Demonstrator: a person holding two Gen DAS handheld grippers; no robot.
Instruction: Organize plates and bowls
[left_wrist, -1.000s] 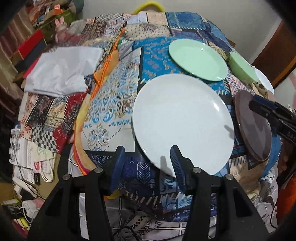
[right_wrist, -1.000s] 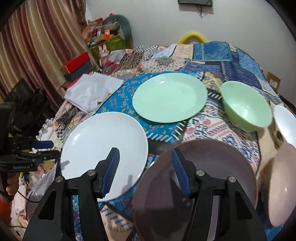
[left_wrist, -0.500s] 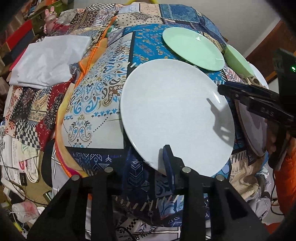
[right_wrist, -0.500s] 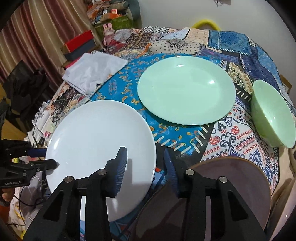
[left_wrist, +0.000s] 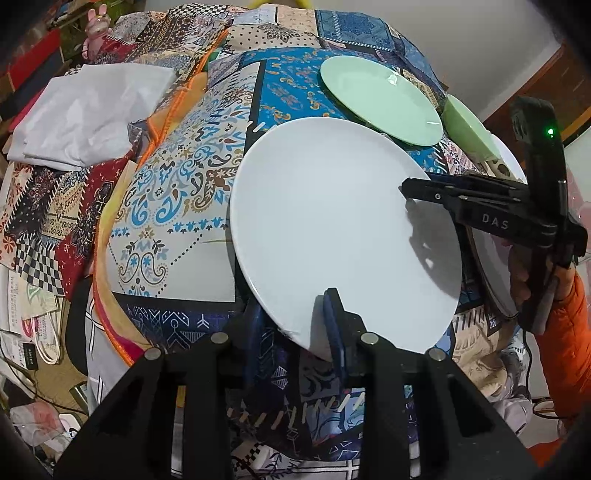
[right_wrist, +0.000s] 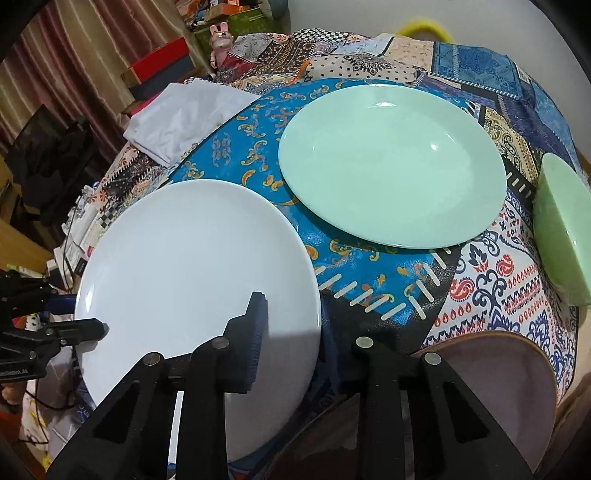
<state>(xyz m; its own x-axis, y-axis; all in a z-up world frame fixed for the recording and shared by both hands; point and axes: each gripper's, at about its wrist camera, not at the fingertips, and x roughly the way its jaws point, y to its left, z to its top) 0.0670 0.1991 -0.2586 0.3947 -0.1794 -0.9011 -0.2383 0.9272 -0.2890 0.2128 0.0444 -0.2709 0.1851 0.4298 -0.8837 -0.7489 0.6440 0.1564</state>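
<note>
Patchwork-print cloth (left_wrist: 177, 177) under glossy round white plate (left_wrist: 332, 229), left tongs (left_wrist: 295, 332) and right tongs (right_wrist: 295, 332) both clamped on its rim.

The right gripper (right_wrist: 291, 328) straddles the white plate's (right_wrist: 192, 266) near-right rim, with the green plate (right_wrist: 391, 166) beyond toward the table's far edge

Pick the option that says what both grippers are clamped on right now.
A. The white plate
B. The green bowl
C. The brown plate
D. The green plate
A: the left gripper pinches the near rim of the white plate while the right gripper straddles its opposite edge; the green plate, green bowl and brown plate lie untouched.
</note>
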